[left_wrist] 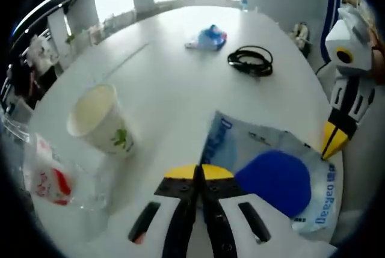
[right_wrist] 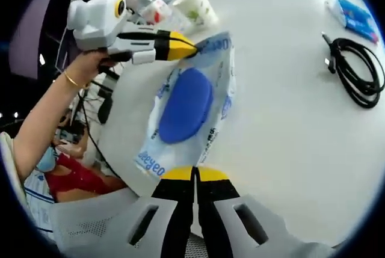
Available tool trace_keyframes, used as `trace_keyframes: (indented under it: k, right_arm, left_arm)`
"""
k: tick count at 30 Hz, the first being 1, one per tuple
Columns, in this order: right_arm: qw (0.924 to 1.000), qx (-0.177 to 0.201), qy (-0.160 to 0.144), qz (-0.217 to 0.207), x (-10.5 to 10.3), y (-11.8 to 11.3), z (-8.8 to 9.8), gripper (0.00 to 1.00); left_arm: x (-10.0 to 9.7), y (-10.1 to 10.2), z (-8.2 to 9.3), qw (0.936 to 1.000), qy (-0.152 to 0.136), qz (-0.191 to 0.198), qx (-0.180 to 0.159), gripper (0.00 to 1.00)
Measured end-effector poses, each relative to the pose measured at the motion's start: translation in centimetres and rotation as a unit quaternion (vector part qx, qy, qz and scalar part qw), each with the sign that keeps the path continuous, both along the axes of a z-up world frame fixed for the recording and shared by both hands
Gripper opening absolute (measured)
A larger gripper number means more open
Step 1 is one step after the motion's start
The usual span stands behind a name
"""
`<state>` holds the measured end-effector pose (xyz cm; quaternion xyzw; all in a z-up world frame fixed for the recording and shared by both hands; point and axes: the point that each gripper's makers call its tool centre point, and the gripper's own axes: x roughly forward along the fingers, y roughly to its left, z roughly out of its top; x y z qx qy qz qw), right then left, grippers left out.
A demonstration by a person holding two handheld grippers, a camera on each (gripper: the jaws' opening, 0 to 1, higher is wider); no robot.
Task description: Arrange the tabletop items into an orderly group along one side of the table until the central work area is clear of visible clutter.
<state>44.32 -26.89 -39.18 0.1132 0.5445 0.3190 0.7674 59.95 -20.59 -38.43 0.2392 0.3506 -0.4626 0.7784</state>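
Observation:
A blue-and-white plastic bag (left_wrist: 274, 177) (right_wrist: 186, 104) with a big blue oval lies flat near the edge of the white table (left_wrist: 168, 77) (right_wrist: 289, 138). My left gripper (left_wrist: 199, 171) (right_wrist: 194, 46) has its yellow tips pressed together on one corner of the bag. At the opposite edge, my right gripper (right_wrist: 194, 174) (left_wrist: 328, 150) is likewise shut on the bag's rim. A paper cup (left_wrist: 102, 119) (right_wrist: 195, 6) stands just beyond the left gripper. Farther out lie a coiled black cable (left_wrist: 251, 61) (right_wrist: 358, 71) and a small blue packet (left_wrist: 209, 37) (right_wrist: 355, 17).
A clear wrapper with red print (left_wrist: 51, 180) lies by the cup at the table's edge. A hand and forearm (right_wrist: 54, 107) hold the left gripper. A person in red (right_wrist: 75, 177) sits below the table's rim. Shelves with clutter (left_wrist: 36, 53) stand behind.

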Motion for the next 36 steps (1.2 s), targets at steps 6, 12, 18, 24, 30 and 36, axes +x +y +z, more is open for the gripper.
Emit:
trace_keyframes:
  k: [6, 12, 18, 24, 30, 36]
  right_arm:
    - [0.9999, 0.008, -0.004, -0.006, 0.4, -0.5, 1.0, 0.01]
    - [0.9998, 0.004, -0.017, -0.008, 0.9, -1.7, 2.5, 0.01]
    - [0.9977, -0.022, -0.064, 0.002, 2.5, -3.3, 4.0, 0.01]
    - [0.9953, -0.035, -0.090, 0.012, 4.7, -4.3, 4.9, 0.01]
    - [0.9931, -0.044, -0.108, 0.009, 7.2, -5.1, 5.3, 0.01]
    - [0.9905, -0.059, -0.124, 0.009, 8.8, -5.8, 5.1, 0.01]
  left_arm:
    - [-0.5, 0.9, 0.5, 0.9998, 0.001, 0.002, 0.019, 0.00]
    - [-1.3, 1.8, 2.1, 0.9995, -0.012, 0.010, 0.029, 0.00]
    - [-2.4, 2.9, 3.1, 0.9991, 0.004, 0.033, 0.025, 0.00]
    - [-3.3, 3.6, 4.0, 0.9976, -0.004, 0.039, 0.057, 0.00]
    - [-3.8, 4.3, 4.4, 0.9964, 0.005, 0.056, 0.063, 0.00]
    - [-4.9, 4.3, 4.5, 0.9965, 0.015, 0.056, 0.061, 0.00]
